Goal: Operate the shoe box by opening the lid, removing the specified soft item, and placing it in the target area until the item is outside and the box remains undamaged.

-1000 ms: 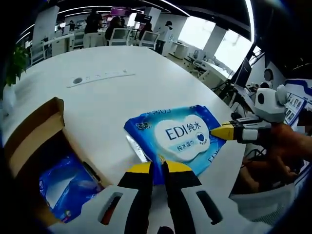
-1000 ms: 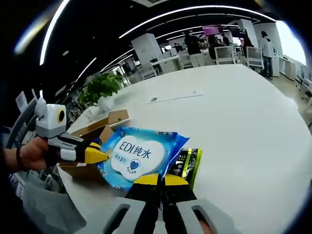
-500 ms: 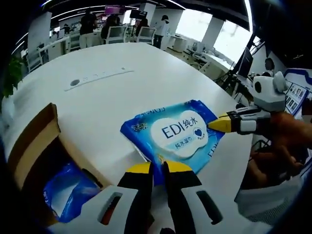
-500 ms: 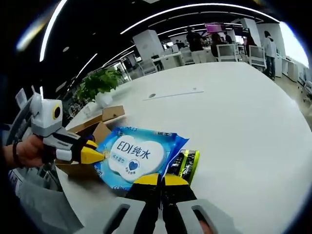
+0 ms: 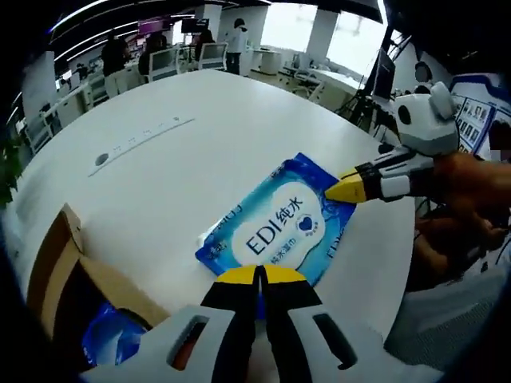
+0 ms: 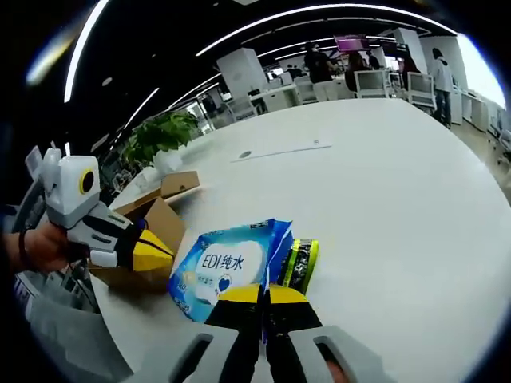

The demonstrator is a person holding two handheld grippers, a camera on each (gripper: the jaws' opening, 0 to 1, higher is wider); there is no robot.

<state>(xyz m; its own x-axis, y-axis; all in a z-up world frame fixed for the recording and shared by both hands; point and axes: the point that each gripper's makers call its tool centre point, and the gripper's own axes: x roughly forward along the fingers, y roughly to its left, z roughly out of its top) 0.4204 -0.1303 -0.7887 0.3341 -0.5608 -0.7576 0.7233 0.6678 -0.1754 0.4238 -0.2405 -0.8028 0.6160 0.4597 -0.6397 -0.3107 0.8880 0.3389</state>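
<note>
Wipes pack [image 5: 279, 230] lies on the table [image 5: 200, 144], both grippers' fingers clenched on opposite edges

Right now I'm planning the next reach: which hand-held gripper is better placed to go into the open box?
Left. The left hand-held gripper sits right beside the cardboard box, whose blue contents lie near it; the right hand-held gripper is across the wipes pack, seemingly pinching it.

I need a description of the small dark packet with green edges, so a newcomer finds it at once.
Start at the big white table, then find the open cardboard box near its edge. Beside the box lies a blue wipes pack; the packet lies against that pack's far side from the box. It alone is narrow, black and lime-green.
</note>
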